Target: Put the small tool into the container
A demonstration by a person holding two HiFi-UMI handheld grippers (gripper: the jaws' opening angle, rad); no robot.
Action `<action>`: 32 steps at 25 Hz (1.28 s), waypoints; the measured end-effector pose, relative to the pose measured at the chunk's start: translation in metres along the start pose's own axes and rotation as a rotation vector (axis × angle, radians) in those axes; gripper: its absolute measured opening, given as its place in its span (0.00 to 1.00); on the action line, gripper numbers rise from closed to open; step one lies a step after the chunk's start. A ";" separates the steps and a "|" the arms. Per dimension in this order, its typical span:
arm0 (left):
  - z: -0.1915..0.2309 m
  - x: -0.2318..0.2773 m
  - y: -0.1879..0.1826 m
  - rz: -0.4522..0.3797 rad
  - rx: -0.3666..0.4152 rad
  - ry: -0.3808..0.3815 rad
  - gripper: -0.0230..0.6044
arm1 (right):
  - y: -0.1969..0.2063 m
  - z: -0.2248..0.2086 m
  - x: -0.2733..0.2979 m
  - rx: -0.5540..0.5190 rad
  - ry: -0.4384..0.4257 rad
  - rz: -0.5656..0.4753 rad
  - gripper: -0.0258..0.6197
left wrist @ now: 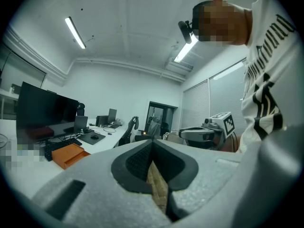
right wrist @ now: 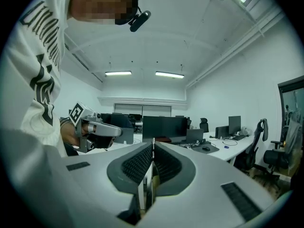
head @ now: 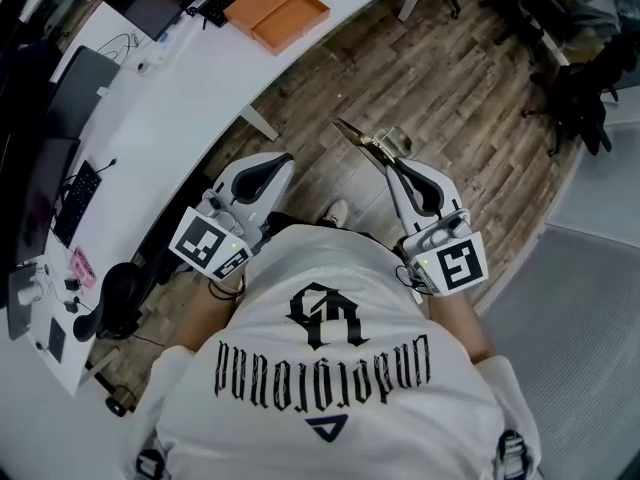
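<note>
My right gripper (head: 391, 162) is held up in front of the person's chest, shut on the small tool (head: 362, 142), a thin metal piece whose pointed end sticks out forward over the wood floor. In the right gripper view the tool (right wrist: 148, 184) shows edge-on as a thin strip pinched between the dark pads. The left gripper (head: 284, 159) hangs beside it at chest height, jaws together with nothing between them. The orange container (head: 278, 10), a shallow open tray, lies on the curved white desk (head: 190, 98) far ahead of both grippers and appears again as the orange container (left wrist: 70, 155) at the lower left.
The white desk carries a keyboard (head: 78, 200), monitors (left wrist: 42, 115), cables and a headset (head: 118, 298). Desk legs (head: 258, 123) stand on the wood floor. Black office chairs (head: 580, 88) stand at the right. More desks with monitors (right wrist: 164, 126) fill the room.
</note>
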State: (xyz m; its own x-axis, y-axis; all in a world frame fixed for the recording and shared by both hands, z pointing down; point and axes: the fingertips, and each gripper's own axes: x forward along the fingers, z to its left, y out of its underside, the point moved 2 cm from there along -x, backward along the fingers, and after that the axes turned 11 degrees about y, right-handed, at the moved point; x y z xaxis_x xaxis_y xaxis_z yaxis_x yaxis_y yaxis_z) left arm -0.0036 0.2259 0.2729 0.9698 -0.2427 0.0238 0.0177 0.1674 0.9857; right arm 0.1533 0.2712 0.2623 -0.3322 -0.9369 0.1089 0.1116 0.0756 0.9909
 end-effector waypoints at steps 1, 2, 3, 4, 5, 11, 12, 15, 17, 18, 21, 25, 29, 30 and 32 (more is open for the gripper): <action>-0.001 0.007 0.000 0.001 0.000 0.007 0.06 | -0.001 -0.007 -0.001 -0.001 0.002 -0.003 0.08; -0.002 0.014 0.000 0.002 -0.001 0.013 0.06 | -0.002 -0.013 -0.001 -0.002 0.005 -0.007 0.08; -0.001 0.020 0.000 0.002 -0.004 0.016 0.06 | -0.002 -0.018 -0.001 -0.004 0.007 -0.014 0.08; 0.000 0.024 0.001 0.001 -0.008 0.017 0.06 | -0.002 -0.023 -0.001 -0.003 0.011 -0.019 0.08; 0.002 0.027 0.001 0.000 -0.011 0.017 0.06 | -0.001 -0.027 0.000 -0.001 0.015 -0.019 0.08; 0.013 0.041 0.004 0.001 -0.021 0.033 0.06 | 0.003 -0.040 0.006 0.007 0.037 -0.004 0.08; 0.016 0.043 0.004 0.001 -0.021 0.038 0.06 | 0.003 -0.042 0.008 0.009 0.040 -0.003 0.08; 0.023 0.048 0.003 0.000 -0.019 0.044 0.06 | 0.004 -0.045 0.013 0.012 0.045 -0.002 0.08; 0.032 0.051 0.002 -0.006 -0.024 0.039 0.06 | 0.007 -0.049 0.019 0.010 0.045 0.007 0.08; 0.036 0.052 0.001 -0.008 -0.026 0.038 0.06 | 0.009 -0.051 0.023 0.012 0.046 0.013 0.08; 0.048 0.056 -0.003 -0.009 -0.025 0.040 0.06 | 0.009 -0.055 0.035 0.015 0.046 0.025 0.08; 0.070 0.056 -0.005 -0.005 -0.033 0.030 0.06 | 0.004 -0.059 0.057 0.009 0.033 0.020 0.08; 0.097 0.051 -0.007 0.000 -0.044 0.010 0.06 | 0.003 -0.059 0.083 0.003 0.021 0.028 0.08; 0.104 0.049 -0.008 0.001 -0.045 0.005 0.06 | 0.003 -0.058 0.090 0.003 0.017 0.030 0.08; 0.119 0.046 -0.010 0.000 -0.045 -0.004 0.06 | 0.003 -0.057 0.104 0.003 0.008 0.031 0.08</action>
State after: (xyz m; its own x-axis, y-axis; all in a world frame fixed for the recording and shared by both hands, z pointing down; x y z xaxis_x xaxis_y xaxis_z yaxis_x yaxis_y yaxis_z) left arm 0.0119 0.0994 0.2841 0.9689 -0.2465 0.0241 0.0290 0.2098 0.9773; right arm 0.1721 0.1545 0.2716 -0.3216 -0.9366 0.1393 0.1186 0.1061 0.9873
